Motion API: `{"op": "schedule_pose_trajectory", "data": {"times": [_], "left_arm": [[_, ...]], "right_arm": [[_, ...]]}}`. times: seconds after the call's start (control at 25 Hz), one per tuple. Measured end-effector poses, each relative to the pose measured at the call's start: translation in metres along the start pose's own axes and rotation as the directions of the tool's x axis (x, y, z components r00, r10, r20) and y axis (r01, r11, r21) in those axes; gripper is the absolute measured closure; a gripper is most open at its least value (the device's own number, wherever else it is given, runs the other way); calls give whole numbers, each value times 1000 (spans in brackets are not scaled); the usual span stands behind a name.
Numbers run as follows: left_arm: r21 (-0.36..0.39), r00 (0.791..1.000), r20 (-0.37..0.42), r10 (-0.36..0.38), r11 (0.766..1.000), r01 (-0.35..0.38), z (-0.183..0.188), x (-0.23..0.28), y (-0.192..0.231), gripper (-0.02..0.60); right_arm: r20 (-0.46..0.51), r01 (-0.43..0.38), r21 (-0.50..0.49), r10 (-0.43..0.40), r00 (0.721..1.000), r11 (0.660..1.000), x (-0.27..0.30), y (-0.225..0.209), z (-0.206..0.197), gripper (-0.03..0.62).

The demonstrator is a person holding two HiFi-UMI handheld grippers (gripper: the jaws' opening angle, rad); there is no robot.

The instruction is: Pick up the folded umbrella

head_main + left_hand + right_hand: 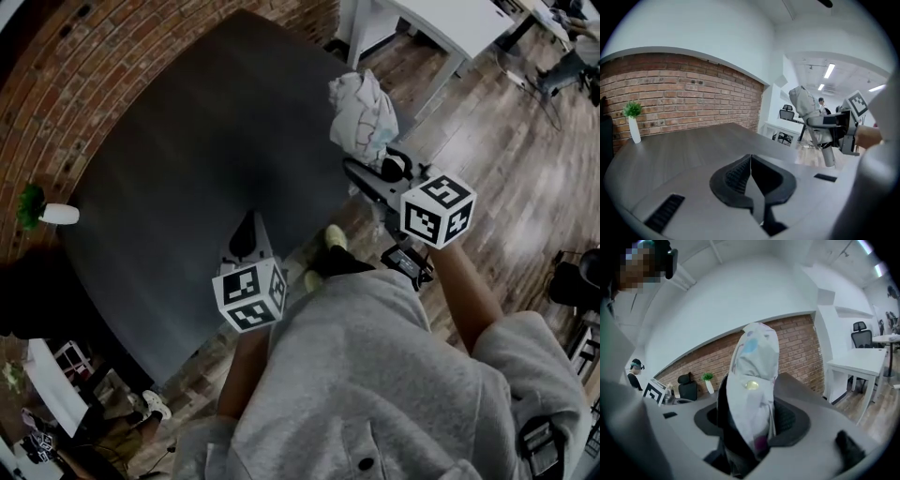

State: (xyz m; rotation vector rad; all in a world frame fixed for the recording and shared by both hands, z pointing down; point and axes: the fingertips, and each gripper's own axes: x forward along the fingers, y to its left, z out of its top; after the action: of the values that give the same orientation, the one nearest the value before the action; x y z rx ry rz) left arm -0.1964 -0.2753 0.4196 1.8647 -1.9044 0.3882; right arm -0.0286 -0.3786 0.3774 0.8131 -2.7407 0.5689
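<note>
The folded umbrella [361, 112] is a white, pastel-printed bundle held in the air past the right edge of the dark table [187, 178]. My right gripper [370, 173] is shut on its lower end. In the right gripper view the umbrella [754, 366] stands upright between the black jaws of that gripper [750, 406]. My left gripper [246, 234] hovers over the table's near edge, shut with nothing in it. In the left gripper view its jaws [751, 161] meet, and the umbrella [802, 102] shows at the right in the right gripper [820, 123].
A small green plant in a white vase [47, 214] stands at the table's far left corner by the brick wall [684, 101]. A white desk [441, 23] stands beyond the table on the wooden floor. Office chairs stand further off.
</note>
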Motion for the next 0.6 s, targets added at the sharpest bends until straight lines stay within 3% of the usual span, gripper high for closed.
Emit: {"op": "schedule_pose_trajectory", "data": {"times": [0.2,0.6], "left_arm": [[36,998,27,-48,998,47,-2,-23,-13,566],[72,990,72,-124,990,119,-21,-74,-37,565]], "right_arm": [[121,2,-2,-2,993,1000,-43,24,7,356],[281,83,25,-87,956,996,-124,69,-12,356]]}}
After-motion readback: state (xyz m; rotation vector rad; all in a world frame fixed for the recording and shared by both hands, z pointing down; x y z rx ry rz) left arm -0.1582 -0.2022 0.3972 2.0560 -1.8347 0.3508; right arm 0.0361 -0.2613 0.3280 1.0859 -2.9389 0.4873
